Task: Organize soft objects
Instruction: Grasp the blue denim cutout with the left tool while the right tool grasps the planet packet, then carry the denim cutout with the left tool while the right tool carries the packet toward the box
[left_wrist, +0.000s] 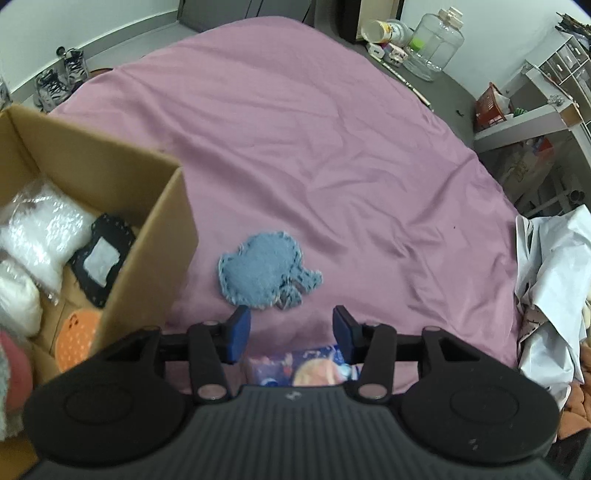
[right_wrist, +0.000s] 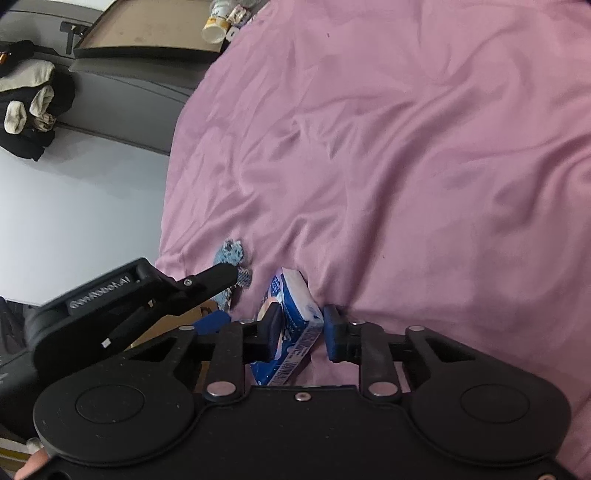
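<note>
So we've got our right gripper (right_wrist: 300, 329) clamped on a blue tissue pack (right_wrist: 291, 325) lying on the pink bed sheet (right_wrist: 424, 166). Our left gripper (left_wrist: 291, 334) hangs partly spread with nothing in it, just short of a blue felt patch (left_wrist: 264, 275) lying beside the cardboard box (left_wrist: 162, 229).

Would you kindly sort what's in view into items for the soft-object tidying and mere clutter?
Job:
cardboard box
blue knitted patch
tissue pack, pinched in the right gripper
left gripper, open

Lying about:
glass jar
paper cup
sneakers
red basket
</note>
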